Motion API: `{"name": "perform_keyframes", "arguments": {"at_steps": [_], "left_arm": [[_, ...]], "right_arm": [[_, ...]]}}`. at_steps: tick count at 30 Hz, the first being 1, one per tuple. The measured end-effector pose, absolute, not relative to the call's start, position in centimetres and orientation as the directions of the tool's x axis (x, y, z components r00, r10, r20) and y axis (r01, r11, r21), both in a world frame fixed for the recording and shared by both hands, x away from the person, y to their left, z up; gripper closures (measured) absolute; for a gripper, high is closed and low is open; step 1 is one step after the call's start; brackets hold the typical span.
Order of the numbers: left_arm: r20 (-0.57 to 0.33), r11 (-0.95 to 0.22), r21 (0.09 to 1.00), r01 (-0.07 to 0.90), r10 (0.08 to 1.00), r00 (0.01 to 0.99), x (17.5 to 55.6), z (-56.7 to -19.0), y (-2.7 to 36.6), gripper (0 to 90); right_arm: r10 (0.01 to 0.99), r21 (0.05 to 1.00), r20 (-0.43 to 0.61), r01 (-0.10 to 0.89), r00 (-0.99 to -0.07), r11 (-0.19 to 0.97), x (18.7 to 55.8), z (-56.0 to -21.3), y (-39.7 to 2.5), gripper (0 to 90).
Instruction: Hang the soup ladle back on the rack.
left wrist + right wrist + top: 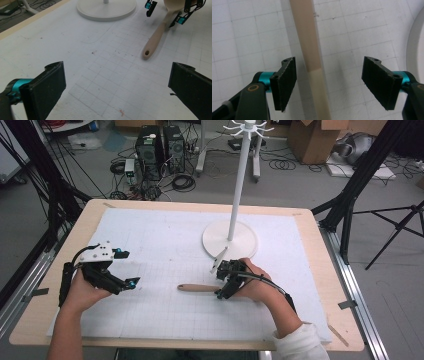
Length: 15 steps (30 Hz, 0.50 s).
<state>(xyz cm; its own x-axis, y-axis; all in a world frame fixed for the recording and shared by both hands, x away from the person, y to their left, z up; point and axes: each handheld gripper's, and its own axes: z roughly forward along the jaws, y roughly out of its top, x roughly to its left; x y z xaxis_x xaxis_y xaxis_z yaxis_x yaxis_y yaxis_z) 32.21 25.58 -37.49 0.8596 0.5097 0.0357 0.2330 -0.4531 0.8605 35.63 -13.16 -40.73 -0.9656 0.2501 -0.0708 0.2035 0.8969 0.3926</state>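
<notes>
Desk (320,270): a wooden top covered by a white gridded mat (165,245), carrying everything shown.

Stand (230,239): a white round base with an upright pole and hook arms at its top, at the far middle of the mat; nothing hangs on it.

Wooden spoon (197,288): lies flat on the mat just in front of the stand's base, handle pointing toward the person's left. In the left gripper view the handle end has a hanging hole (146,53), and the bowl end lies under the other tool.

Right tool (226,280): lowered over the spoon near its bowl end. In the right gripper view its jaws stand apart, one on each side of the handle (308,37), not touching it; the left-hand pad (286,82) is the nearer of the two, though how low they sit over the mat is hard to judge.

Left tool (124,268): held above bare mat, well apart from the spoon, jaws spread wide and empty.

Progress: early stage. The spoon is straddled but not yet gripped; closing, lifting and, probably, hanging it on the stand all remain.
</notes>
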Motion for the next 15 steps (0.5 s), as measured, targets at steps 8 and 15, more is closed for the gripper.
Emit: {"name": "perform_keyframes", "arguments": {"at_steps": [8,15], "left_arm": [[0.036,-0.456,0.858,0.235,0.510,0.859,32.27,-37.60,25.46,1.7],[0.035,-0.458,0.857,0.235,0.507,0.861,32.32,-37.70,25.35,1.7]], "right_arm": [[0.238,0.370,-0.039,0.208,-0.970,0.906,35.68,-40.85,-13.24,41.8],[0.219,0.356,-0.021,0.198,-0.975,0.913,35.67,-40.98,-13.26,50.3]]}}
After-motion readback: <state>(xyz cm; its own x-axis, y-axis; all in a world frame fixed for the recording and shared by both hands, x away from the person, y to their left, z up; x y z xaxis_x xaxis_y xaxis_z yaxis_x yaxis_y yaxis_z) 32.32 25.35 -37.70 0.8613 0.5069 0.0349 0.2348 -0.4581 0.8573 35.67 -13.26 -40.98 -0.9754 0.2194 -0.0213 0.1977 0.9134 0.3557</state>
